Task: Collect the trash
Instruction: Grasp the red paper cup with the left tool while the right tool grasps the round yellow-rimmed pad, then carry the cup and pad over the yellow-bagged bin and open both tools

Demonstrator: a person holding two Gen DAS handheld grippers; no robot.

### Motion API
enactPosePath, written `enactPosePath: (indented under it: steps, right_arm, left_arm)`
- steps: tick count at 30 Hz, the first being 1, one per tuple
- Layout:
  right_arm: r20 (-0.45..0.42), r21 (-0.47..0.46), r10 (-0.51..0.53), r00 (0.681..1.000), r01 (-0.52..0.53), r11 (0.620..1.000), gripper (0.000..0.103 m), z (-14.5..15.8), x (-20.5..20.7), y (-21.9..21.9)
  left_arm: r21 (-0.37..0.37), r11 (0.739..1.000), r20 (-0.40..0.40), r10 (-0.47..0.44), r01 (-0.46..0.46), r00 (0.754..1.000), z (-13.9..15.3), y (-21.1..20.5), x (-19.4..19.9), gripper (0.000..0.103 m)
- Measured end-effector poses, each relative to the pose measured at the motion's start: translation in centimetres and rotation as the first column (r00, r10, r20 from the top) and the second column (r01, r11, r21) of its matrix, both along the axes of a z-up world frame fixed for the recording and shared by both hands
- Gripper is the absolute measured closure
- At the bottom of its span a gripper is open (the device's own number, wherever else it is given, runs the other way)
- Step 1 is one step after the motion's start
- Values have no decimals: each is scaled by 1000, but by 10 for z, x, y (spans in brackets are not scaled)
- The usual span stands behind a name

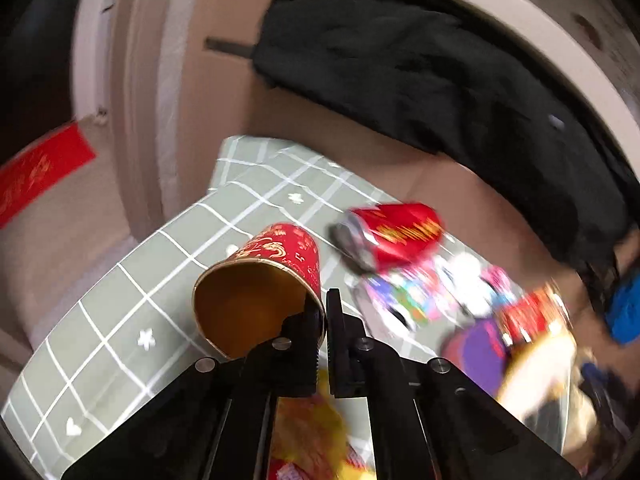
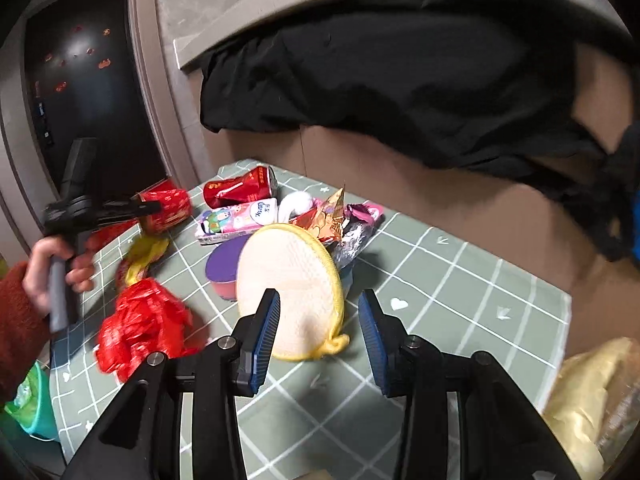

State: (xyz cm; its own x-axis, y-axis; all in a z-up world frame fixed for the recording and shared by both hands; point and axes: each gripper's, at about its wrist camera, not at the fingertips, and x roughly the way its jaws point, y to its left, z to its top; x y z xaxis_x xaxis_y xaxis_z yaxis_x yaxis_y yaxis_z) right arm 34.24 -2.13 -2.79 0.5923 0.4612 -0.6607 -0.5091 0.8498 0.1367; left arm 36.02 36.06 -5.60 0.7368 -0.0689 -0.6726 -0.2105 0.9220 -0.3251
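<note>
A green checked tablecloth (image 2: 460,292) is filling the lower frame. The left gripper (image 1: 325,308) is pinching the rim of a red paper cup (image 1: 276,264) at centre. The right gripper (image 2: 318,336) is hanging wide open, holding nothing, before a round yellow-edged pad (image 2: 288,280).

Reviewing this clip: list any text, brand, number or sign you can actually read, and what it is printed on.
None can be read for certain.
Red paper cup in the left claw: gold ornament, no legible words.
Red can: gold print, blurred.
Tissue pack: small blue print, too small.
Red door banner: gold characters, blurred.
</note>
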Motion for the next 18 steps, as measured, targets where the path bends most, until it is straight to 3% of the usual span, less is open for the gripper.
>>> enactPosePath:
  steps: [6,9,12,18]
  right_arm:
    - [-73,52,39,997,-36,998,68,-22,36,11]
    - [-94,106,96,991,-86,991,71,-20,25,16]
    - [-77,115,151,986,-142,983,88,-11,4,23]
    - [-87,133,238,967,-225,965,92,-3,-23,40]
  left_arm:
    - [-7,991,33,-135,135,990,20,-39,-43,100]
    - [4,985,52,-173,173,984,29,-52,-57,100]
    - [4,982,74,-188,188,979,39,-61,-67,100]
    - [29,981,115,-193,191,974,54,-75,-91,100]
